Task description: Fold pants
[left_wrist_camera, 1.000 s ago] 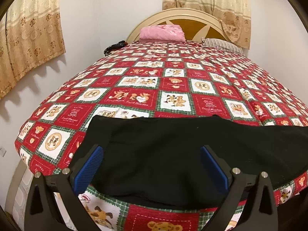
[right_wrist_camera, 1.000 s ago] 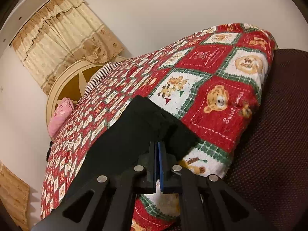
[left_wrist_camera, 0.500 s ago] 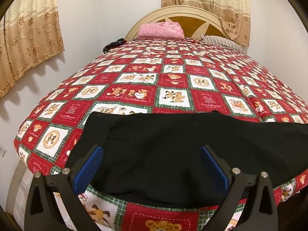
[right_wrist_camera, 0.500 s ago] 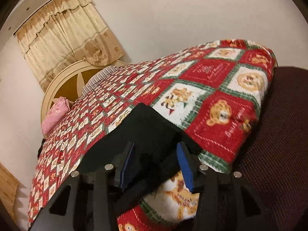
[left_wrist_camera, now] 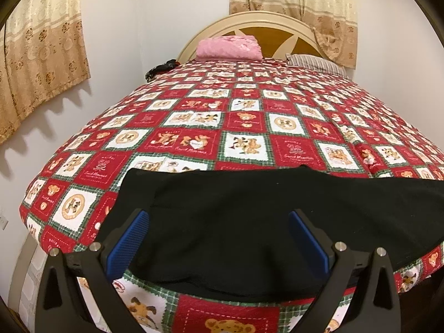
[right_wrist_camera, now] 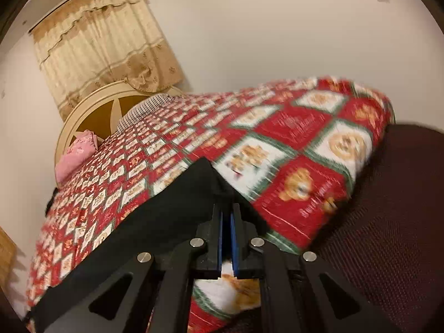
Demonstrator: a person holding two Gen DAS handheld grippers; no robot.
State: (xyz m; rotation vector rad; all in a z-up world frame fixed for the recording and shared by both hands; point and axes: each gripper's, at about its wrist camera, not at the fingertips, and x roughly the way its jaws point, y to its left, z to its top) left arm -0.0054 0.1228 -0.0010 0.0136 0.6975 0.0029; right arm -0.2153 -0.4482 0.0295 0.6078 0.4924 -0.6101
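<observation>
The black pants [left_wrist_camera: 236, 222] lie across the foot of the bed on the red teddy-bear quilt [left_wrist_camera: 244, 127]. My left gripper [left_wrist_camera: 219, 236] is open, its blue pads spread wide over the pants near their left end, holding nothing. In the right wrist view the pants [right_wrist_camera: 166, 216] run off to the lower left. My right gripper [right_wrist_camera: 227, 219] is shut on the pants' near right corner, which is lifted a little off the quilt [right_wrist_camera: 291, 172].
A pink folded blanket [left_wrist_camera: 229, 47] and a striped pillow [left_wrist_camera: 316, 62] lie by the headboard [left_wrist_camera: 258, 26]. A dark object [left_wrist_camera: 161, 69] sits at the far left bed edge. Curtains [left_wrist_camera: 41, 52] hang on the left wall. A dark mesh chair [right_wrist_camera: 388, 222] stands right of the bed.
My right gripper opened half a second ago and has shut again on the pants' corner, and the view has tilted. My left gripper stayed open and barely moved.
</observation>
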